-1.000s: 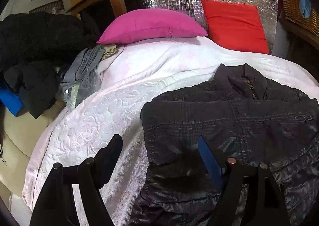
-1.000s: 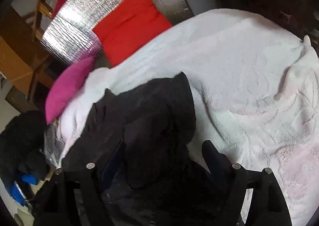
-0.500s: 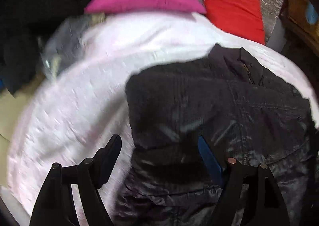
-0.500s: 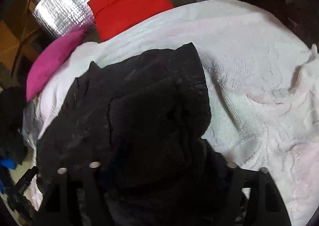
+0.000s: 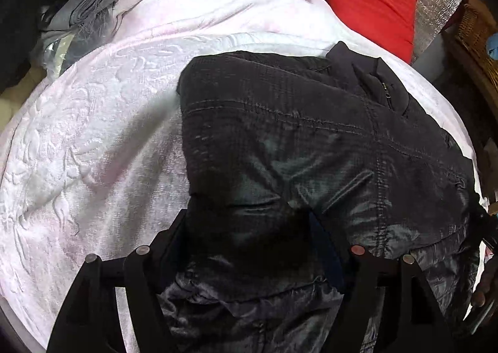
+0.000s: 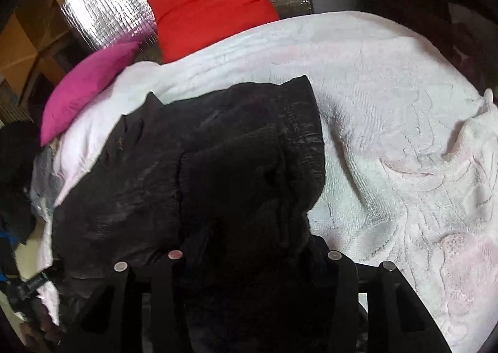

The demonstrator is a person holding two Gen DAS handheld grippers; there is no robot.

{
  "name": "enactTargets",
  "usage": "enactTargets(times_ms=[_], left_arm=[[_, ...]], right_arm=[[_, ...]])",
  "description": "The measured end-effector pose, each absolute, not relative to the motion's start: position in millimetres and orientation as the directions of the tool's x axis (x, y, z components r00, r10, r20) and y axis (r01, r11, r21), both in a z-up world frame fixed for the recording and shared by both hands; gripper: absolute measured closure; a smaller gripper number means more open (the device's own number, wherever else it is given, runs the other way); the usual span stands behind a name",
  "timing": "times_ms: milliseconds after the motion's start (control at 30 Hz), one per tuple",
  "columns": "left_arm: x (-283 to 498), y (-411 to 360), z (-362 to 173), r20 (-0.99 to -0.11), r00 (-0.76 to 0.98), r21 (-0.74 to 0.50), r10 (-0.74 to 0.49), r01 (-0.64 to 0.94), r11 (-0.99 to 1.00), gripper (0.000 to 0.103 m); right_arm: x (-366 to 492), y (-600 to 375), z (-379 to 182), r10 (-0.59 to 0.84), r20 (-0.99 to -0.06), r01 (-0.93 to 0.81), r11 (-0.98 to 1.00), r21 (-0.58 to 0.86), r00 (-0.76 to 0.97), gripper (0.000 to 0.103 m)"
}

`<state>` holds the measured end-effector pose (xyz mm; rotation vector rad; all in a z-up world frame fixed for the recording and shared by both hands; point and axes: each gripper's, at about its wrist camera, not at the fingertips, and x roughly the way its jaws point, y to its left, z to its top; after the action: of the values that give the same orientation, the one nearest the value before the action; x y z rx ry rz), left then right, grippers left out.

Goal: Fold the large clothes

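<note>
Well, dark shiny jacket lies rumpled on pale blanket.

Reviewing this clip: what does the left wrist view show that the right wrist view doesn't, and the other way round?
Only the left wrist view shows the jacket's collar zipper and the wicker basket at the right edge.

Only the right wrist view shows the wooden furniture at the left and the blanket's rumpled far corner.

Both show the black jacket lying on the white blanket, the pink pillow, red pillow and silver foil panel, with jacket fabric between each view's tongs.
</note>
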<state>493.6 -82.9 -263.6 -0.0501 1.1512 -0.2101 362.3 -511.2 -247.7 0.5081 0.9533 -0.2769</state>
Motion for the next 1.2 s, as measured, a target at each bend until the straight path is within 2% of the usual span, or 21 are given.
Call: enactTargets(times_ms=[33,67,100,267,367,633,1200], left_arm=[[492.4,-81.8,-262.9,-0.903,0.390,-0.140,-0.183,0.135,0.981,0.027],[489.9,-82.4,-261.2,-0.905,0.391,-0.126,-0.166,0.125,0.984,0.027],[487.1,-83.1,-258.6,-0.905,0.397,-0.113,-0.153,0.122,0.986,0.027],[465.1,-91.5,-235.8,-0.872,0.485,0.007,-0.069,0.153,0.988,0.027],[454.2,-91.6,-226.4,-0.849,0.527,0.047,-0.044,0.158,0.986,0.027],[424.9,-96.5,-213.7,-0.818,0.575,0.101,-0.022,0.181,0.978,0.027],[432.7,-106.4,-213.7,-0.773,0.634,0.185,0.033,0.175,0.967,0.027]], right_arm=[[360.0,-513.8,-247.3,0.008,-0.831,0.442,0.844,0.304,0.556,0.047],[358.9,-517.8,-249.6,0.020,-0.834,0.451,0.834,0.318,0.551,0.037],[357.3,-521.1,-252.2,0.028,-0.839,0.459,0.827,0.325,0.544,0.034],[346.8,-529.2,-247.5,0.048,-0.832,0.463,0.812,0.355,0.553,0.034],[338.6,-527.1,-242.1,0.040,-0.817,0.464,0.806,0.367,0.576,0.028],[336.2,-519.5,-248.3,0.028,-0.830,0.466,0.816,0.341,0.557,0.027],[345.4,-528.4,-261.0,0.059,-0.838,0.482,0.795,0.368,0.543,0.024]])
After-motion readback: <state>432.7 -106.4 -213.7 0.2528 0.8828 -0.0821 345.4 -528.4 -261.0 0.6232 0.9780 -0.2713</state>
